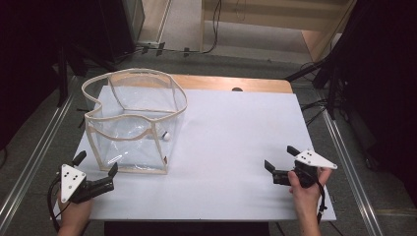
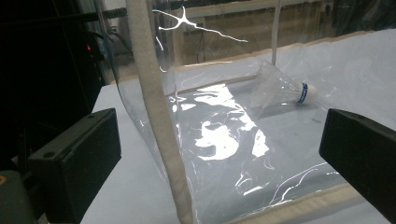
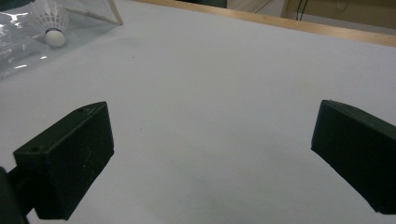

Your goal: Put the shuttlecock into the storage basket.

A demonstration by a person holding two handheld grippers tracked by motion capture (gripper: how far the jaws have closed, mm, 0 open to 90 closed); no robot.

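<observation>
Both the left gripper (image 1: 96, 166) and right gripper (image 1: 280, 157) rested on the white tabletop (image 1: 236, 132) with jaws spread, while a shuttlecock (image 1: 165, 136) lay inside the clear bag (image 1: 133, 123) standing at the left.

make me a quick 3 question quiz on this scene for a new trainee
1. True or false: the shuttlecock lies inside the clear bag.
2. Which gripper is nearer the bag? A) left gripper B) right gripper C) both equally near
3. Fill in: both grippers have their jaws ____ with nothing between them.

Key
1. True: it rests on the bag's floor, cork end towards the right side of the table.
2. A: it sits at the bag's near corner, and the cream-edged corner seam rises between its jaws in the left gripper view.
3. open
</observation>
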